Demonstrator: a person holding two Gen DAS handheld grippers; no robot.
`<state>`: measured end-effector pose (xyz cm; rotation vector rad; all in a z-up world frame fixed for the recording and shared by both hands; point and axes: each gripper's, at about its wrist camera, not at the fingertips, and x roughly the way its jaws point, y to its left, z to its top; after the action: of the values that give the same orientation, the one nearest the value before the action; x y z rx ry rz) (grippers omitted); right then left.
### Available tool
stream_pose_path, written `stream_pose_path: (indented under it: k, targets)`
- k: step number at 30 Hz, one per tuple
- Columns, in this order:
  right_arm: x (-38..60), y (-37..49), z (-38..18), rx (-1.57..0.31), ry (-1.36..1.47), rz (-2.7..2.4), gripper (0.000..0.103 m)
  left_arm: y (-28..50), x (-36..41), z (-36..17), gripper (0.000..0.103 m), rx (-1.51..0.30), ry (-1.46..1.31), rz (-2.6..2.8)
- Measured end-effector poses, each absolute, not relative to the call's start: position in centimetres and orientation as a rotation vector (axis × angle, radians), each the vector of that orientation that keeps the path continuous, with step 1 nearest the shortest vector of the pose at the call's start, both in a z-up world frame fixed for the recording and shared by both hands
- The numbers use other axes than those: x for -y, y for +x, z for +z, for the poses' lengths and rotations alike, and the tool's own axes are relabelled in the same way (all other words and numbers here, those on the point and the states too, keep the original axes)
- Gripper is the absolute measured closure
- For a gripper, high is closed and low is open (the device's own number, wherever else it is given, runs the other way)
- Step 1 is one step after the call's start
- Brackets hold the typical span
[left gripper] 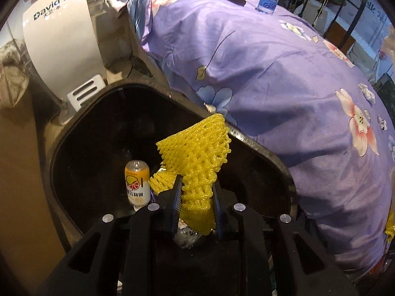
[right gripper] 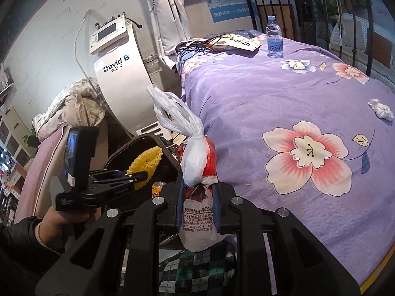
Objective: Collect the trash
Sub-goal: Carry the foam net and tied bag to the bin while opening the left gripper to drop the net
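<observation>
Left claw [left gripper: 196,192] gripping yellow foam net [left gripper: 197,157] over the bin [left gripper: 81,133] should release squarely inside; right claw [right gripper: 197,197] clamps knotted bag [right gripper: 197,162] beside the bin.

A bed [right gripper: 284,128] in purple floral cover – black metal headboard [right gripper: 308,7] behind, white wall [right gripper: 49,37] left.

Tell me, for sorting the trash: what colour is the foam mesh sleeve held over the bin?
Bright yellow foam mesh sleeve, clearest in the left wrist view.
</observation>
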<state>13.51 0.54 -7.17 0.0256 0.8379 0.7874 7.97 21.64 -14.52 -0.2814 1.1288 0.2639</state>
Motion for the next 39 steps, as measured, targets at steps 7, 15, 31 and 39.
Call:
stream_pose_path:
  k: [7, 15, 31, 39]
  targets:
    - [-1.5, 13.0, -8.1, -0.871, 0.016, 0.804, 0.083, 7.7, -22.3, -16.2, 0.023, -1.182, -0.298, 0.301]
    - [-2.7, 13.2, -9.4, -0.917, 0.024, 0.839, 0.083, 7.4, -23.5, -13.6, 0.012, -1.079, -0.258, 0.389]
    - [-10.6, 13.6, -13.4, -1.084, -0.015, 1.015, 0.083, 5.4, -28.5, -6.5, 0.009, -0.817, -0.305, 0.555]
    - [-15.0, 12.3, -15.6, -1.147, -0.073, 1.083, 0.083, 5.0, -29.2, -5.6, 0.009, -0.782, -0.296, 0.578]
